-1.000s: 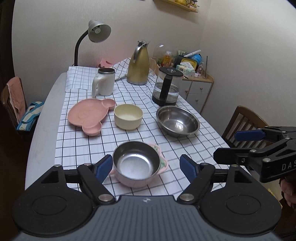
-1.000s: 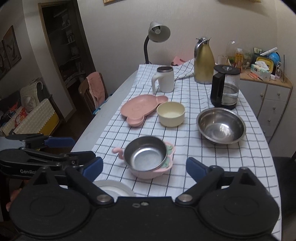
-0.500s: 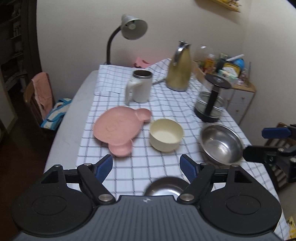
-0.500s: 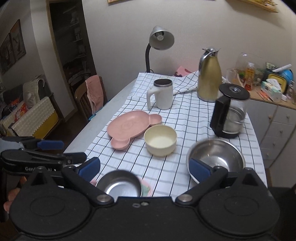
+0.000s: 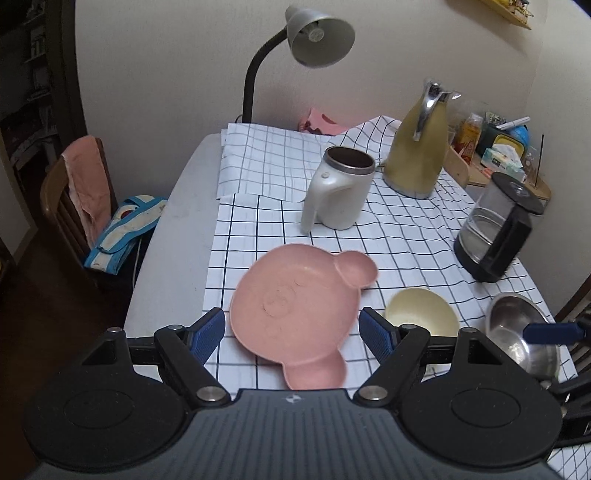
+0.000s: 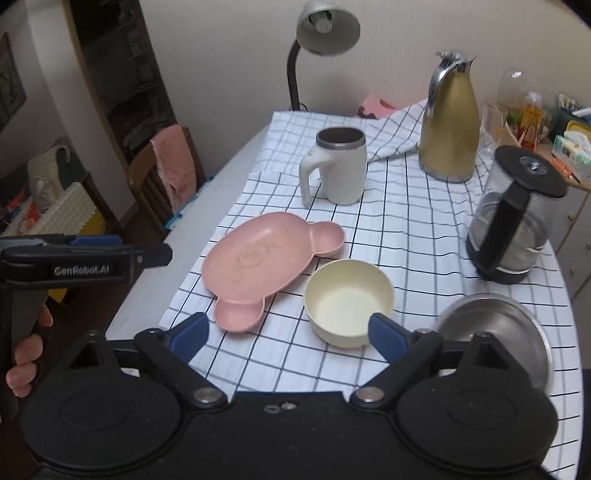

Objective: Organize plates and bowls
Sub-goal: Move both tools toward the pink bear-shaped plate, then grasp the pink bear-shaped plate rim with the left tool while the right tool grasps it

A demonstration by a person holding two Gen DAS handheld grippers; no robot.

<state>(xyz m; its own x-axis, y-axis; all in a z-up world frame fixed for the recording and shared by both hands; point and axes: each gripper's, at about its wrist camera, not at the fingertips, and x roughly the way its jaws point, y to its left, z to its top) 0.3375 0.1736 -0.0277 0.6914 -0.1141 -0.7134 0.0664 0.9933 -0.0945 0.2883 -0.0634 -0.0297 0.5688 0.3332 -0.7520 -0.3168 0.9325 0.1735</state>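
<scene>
- Both grippers had travelled forward along the table since a second before: the small steel bowl in its pink holder, then right under the fingers, had dropped out of sight, and the pink bear-shaped plate now filled the near ground
- The left gripper hung over the near part of that plate, fingers spread wide and holding nothing, one blue pad off its left rim and the other by its right rim; whether they touched it I could not tell
- The plate lay flat on the checked cloth, its long axis running from the near ear up and to the right toward the far ear
- The right gripper was likewise released and empty, with the cream bowl just ahead, beside its right finger
- So the left was nearer the plate, the right nearer the bowl
- The steel bowl sat further right
- Beyond stood the white mug, glass kettle, gold jug and lamp
</scene>
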